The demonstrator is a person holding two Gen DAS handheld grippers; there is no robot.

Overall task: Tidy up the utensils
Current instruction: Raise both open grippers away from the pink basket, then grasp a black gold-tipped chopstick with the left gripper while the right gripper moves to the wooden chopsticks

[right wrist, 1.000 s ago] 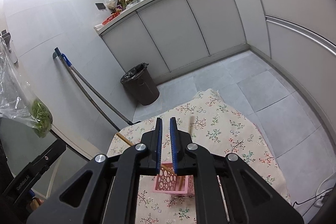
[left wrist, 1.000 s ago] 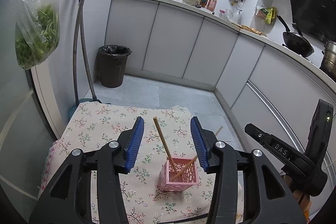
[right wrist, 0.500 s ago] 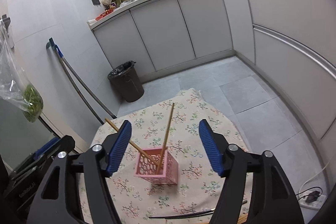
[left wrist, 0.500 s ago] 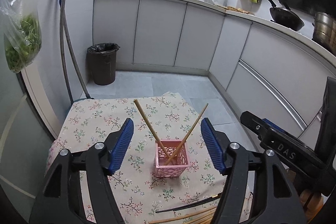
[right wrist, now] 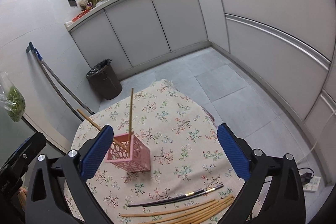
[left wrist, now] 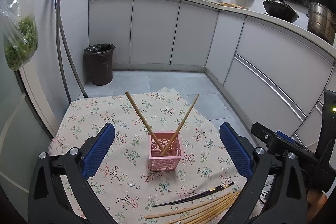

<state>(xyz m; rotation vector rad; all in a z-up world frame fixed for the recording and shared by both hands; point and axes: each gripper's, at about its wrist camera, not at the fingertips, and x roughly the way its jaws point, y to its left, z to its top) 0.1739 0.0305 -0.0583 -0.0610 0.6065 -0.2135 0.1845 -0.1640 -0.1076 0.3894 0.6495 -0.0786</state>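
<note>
A pink perforated holder (left wrist: 165, 150) (right wrist: 130, 153) stands on the floral tablecloth (left wrist: 117, 177) with two wooden chopsticks (left wrist: 140, 117) (right wrist: 131, 112) leaning out of it in a V. Nearer me lie several loose wooden chopsticks (left wrist: 201, 210) (right wrist: 182, 212) and a black pair with gold bands (left wrist: 195, 196) (right wrist: 178, 197). My left gripper (left wrist: 167, 152) hangs back from the holder, its jaws opening wide, nothing between the pads. My right gripper (right wrist: 163, 152) is to the holder's right, jaws likewise opening and empty. The right gripper's body (left wrist: 294, 150) shows at the left view's edge.
Beyond the table's far edge lies grey tiled floor with a dark bin (left wrist: 98, 64) (right wrist: 105, 79) and a mop handle (left wrist: 63, 45) against the wall. White cabinets (left wrist: 153, 29) curve around behind. A bag of greens (left wrist: 20, 41) hangs at left.
Both grippers opened wide and drew back from the holder; the right one let go of a chopstick that now leans in the holder. The loose chopsticks have come into view.
</note>
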